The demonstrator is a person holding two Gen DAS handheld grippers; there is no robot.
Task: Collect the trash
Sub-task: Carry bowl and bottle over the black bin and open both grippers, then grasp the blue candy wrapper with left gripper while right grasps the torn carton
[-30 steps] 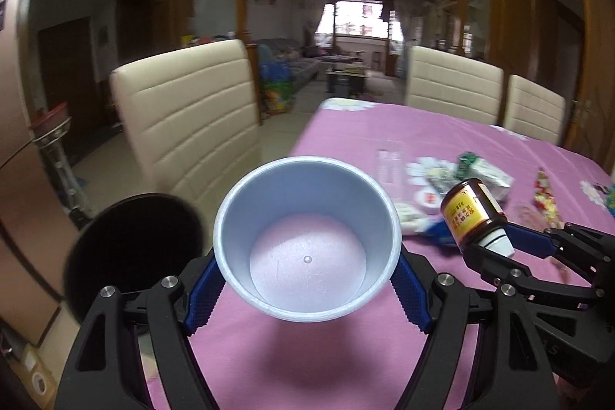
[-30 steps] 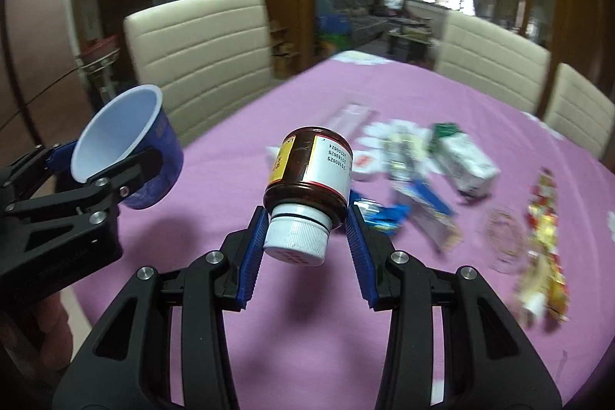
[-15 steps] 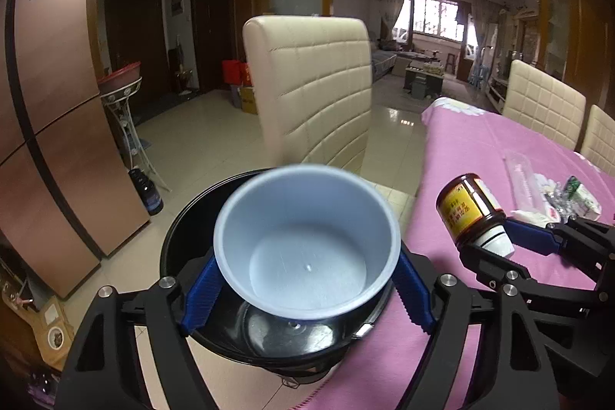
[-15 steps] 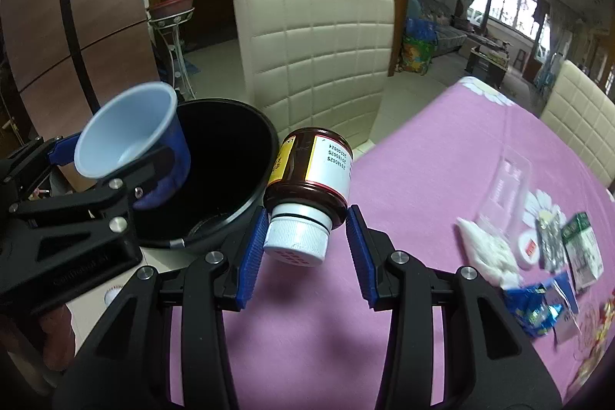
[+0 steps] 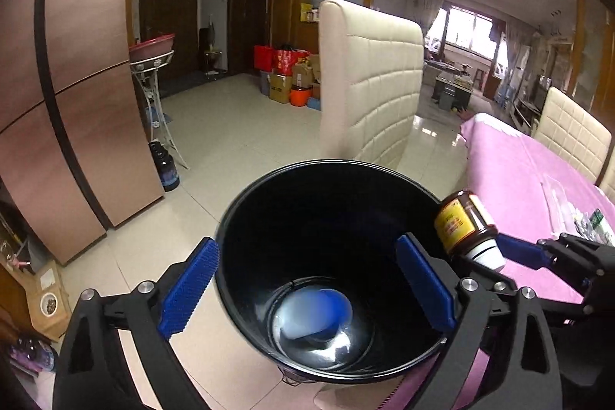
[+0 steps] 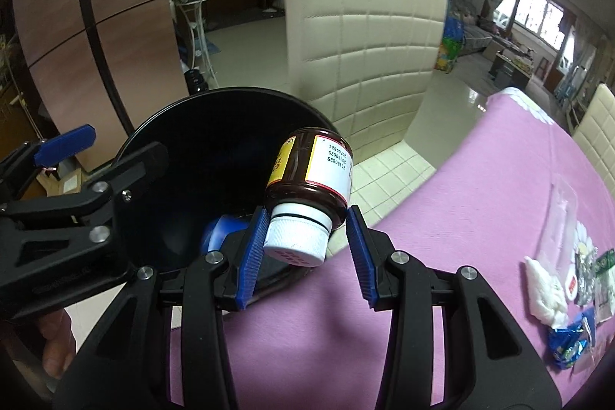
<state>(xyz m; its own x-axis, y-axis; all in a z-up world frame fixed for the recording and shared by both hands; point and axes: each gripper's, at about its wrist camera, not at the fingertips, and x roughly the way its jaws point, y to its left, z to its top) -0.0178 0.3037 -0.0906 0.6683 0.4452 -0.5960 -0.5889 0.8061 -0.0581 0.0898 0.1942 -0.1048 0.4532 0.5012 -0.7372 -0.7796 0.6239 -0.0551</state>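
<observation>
Trash collected so far amounts to a blue-and-white cup (image 5: 313, 317), which lies blurred on its side at the bottom of the black bin (image 5: 269, 218) standing on the tiled floor beside the pink-clothed table (image 6: 480, 179). The left gripper (image 5: 307, 283) hangs over the bin's mouth, its jaws spread wide and opening, with nothing between the blue pads. The right gripper (image 6: 303, 252) clamps a brown bottle (image 6: 313, 166) by its white cap, bottle tilted away over the bin's rim near the table edge. More wrappers (image 6: 569, 337) and a white wad (image 6: 546, 289) lie farther along the table. A cream chair (image 5: 369, 83) stands behind the bin.
</observation>
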